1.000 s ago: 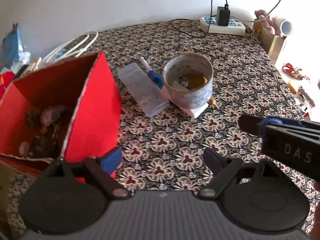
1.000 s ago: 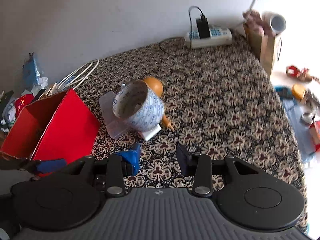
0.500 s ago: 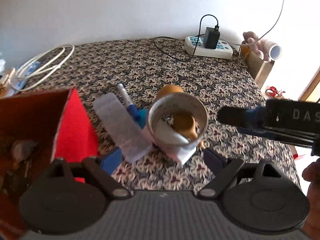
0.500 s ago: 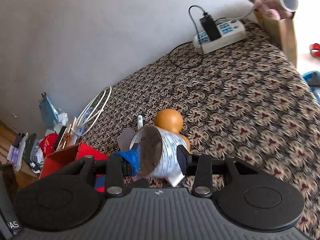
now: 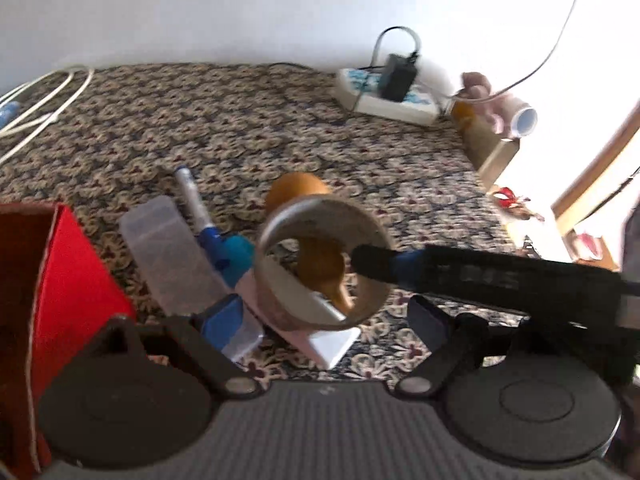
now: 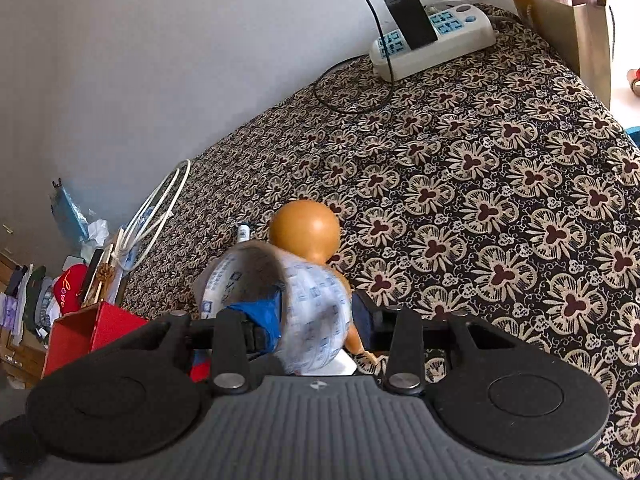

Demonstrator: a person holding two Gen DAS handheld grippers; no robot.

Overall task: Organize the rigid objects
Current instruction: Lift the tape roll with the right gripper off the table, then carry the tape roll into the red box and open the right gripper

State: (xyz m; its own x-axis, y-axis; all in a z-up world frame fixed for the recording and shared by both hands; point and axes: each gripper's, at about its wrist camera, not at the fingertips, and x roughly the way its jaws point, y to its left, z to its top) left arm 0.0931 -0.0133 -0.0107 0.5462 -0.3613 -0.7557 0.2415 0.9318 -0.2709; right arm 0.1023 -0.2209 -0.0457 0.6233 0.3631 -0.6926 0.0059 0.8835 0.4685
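Note:
A tape roll with blue print leans on a white block on the patterned cloth. An orange round-headed wooden figure lies behind and partly under it. My right gripper straddles the roll's wall, blue left pad inside the hole, right pad just outside. Its jaws are closing, and the blurred roll does not look clamped. In the left wrist view the right gripper reaches in from the right. My left gripper is open just in front of the roll, with nothing held.
A clear plastic case and a blue-capped pen lie left of the roll. An open red box with items stands at the left. A power strip with a charger and a brown paper bag are at the far edge.
Both grippers have moved in on the tape roll. The right gripper's left finger has gone into the roll's hole. In the left view the red box slid toward the left edge.

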